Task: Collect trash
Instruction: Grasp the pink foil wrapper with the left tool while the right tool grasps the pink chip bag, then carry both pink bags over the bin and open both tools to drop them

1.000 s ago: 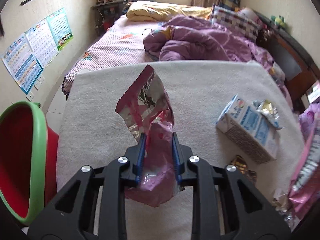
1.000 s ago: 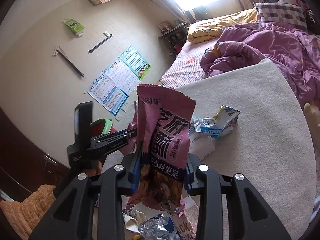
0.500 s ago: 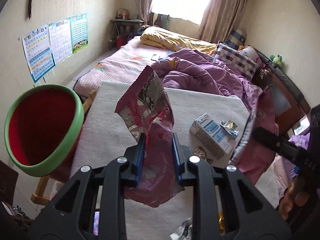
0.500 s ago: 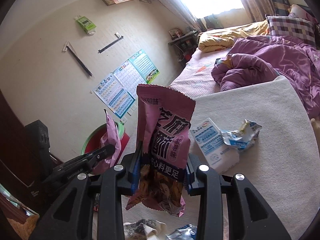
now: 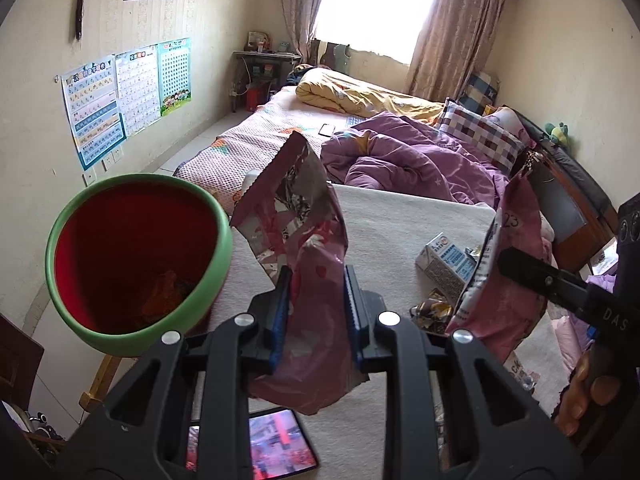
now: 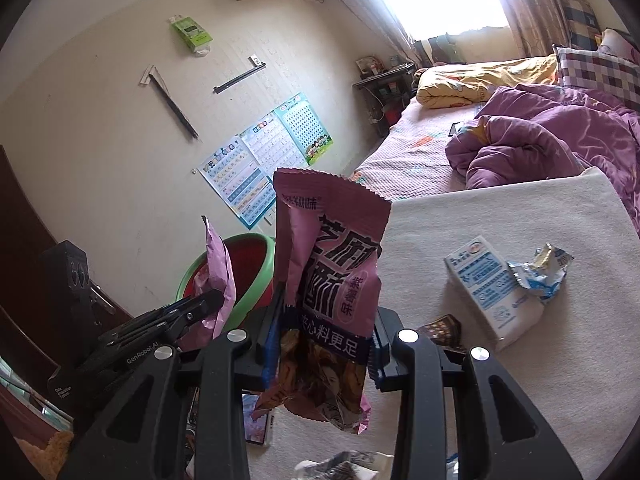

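Pinks, purples and one red-and-green bin

Between our left black plastic fingers [image 5: 280, 312] we see a crumpled pink foil wrapper [image 5: 304, 264] with a silver lining; left of them, a round red plastic bin with a green rim [image 5: 138, 258]. Between our right fingers [image 6: 276, 332] a pink snack bag [image 6: 332, 292] bears dark purple lettering; right of them lies a white-and-blue milk carton [image 6: 486, 284] on cream cloth [image 6: 540, 360].

Both my arms are up. My left hand-held gripper [image 5: 316, 304] is clamped tight on a torn pink wrapper [image 5: 298, 232], my right hand-held gripper [image 6: 326, 332] pinching a purple snack bag [image 6: 336, 272], both angled downward.
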